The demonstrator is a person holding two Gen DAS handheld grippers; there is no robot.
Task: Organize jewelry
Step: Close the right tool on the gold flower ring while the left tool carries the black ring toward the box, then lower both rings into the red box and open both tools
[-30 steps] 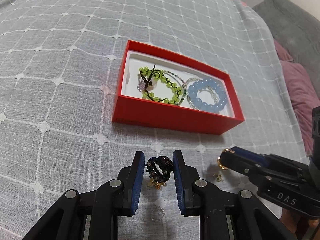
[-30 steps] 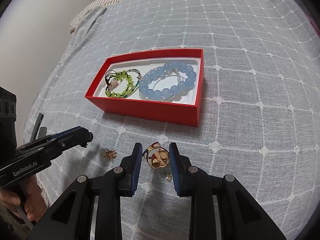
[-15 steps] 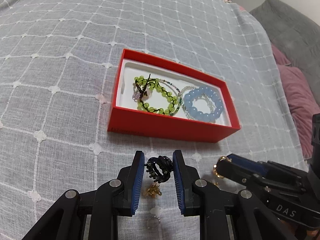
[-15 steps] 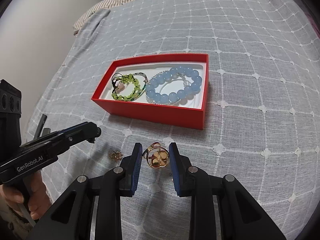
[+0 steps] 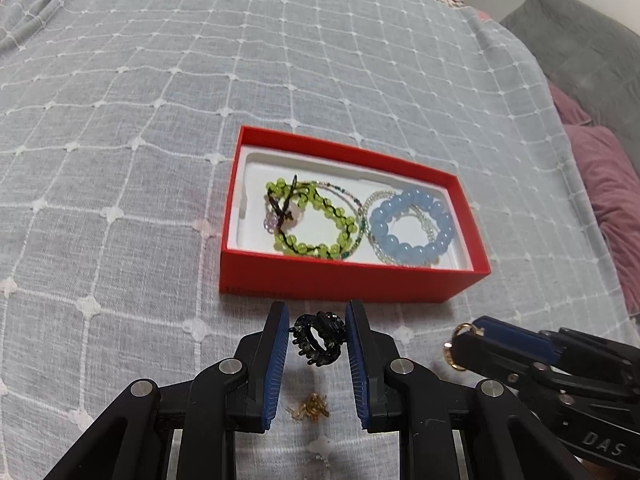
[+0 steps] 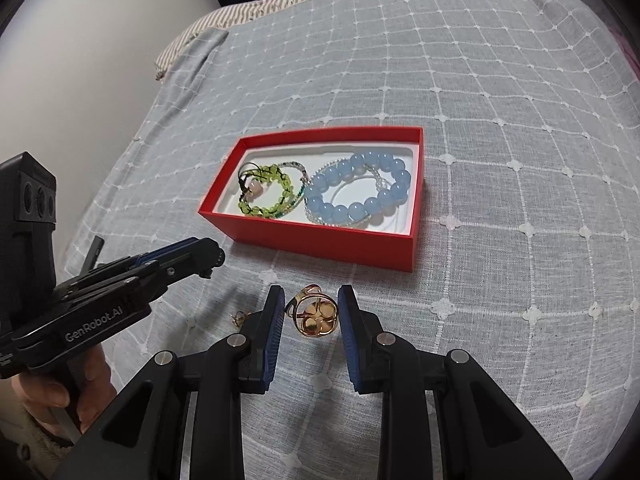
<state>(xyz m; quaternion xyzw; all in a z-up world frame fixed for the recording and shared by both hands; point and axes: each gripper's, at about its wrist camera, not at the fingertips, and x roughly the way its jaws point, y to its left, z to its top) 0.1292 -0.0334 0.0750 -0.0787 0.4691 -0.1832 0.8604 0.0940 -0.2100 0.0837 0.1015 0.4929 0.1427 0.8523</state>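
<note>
Left claw (image 5: 317, 338) clamped narrow on a black ring (image 5: 319, 338), spiky with dark stones, pinched between the two blue pads and lifted clear of the bedspread (image 5: 120, 160). Right claw (image 6: 311, 316) likewise narrow, gripping a gold ring (image 6: 314, 315) with round loops on its face, also held off the fabric. Both claws side by side, just short of the near wall of a red box (image 5: 340, 280), pointing down toward it.

Red box open on the grey checked bedspread of a bed, white lining inside. In the left half, seen from the left wrist camera, a green bead bracelet (image 5: 320, 222) on black cord with a small pale purple bead. In the right half, a blue bead bracelet (image 5: 412, 230) of large round beads. Between and under them, thin strands of tiny clear and teal beads; count cannot be told.

On the bedspread below the left claw, a small gold earring (image 5: 312, 410), tangled-looking, with another small beaded piece nearer the camera, mostly hidden. From the right wrist camera, one small gold piece (image 6: 240, 317) on the fabric just left of the right claw's left finger.

At the lower left of the right wrist view, a hand (image 6: 60, 396) wrapped round the left tool's handle. Pink and grey cushions (image 5: 600, 160) at the bed's far right edge.
</note>
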